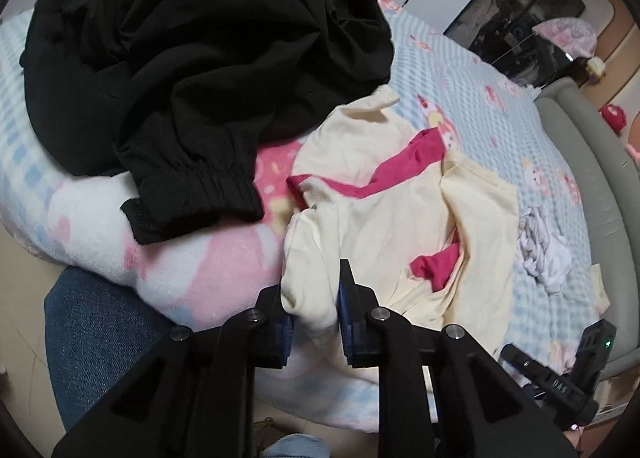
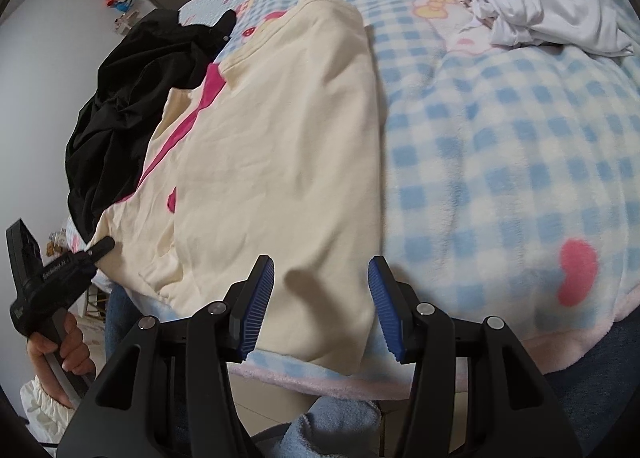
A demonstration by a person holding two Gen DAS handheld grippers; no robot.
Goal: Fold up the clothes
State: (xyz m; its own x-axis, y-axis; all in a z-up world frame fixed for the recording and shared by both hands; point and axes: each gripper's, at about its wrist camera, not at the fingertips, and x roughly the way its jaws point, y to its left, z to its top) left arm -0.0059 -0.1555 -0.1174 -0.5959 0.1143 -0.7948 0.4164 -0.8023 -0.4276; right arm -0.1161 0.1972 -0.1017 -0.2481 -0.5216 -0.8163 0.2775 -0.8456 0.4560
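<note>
Here, one cream garment (image 1: pixel 372 218), one black garment (image 1: pixel 192 50)

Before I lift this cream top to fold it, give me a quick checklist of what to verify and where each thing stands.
1. Left gripper has the cream top between its pads: ok, fabric bunched there.
2. Right gripper gripping the hem: not ok, jaws open around the fabric.
3. Black garment clear of the top: cannot tell, they meet at one edge.
4. White garment clear: ok, lies apart.
5. Top flat on the checked blanket: not ok, wrinkled.
</note>
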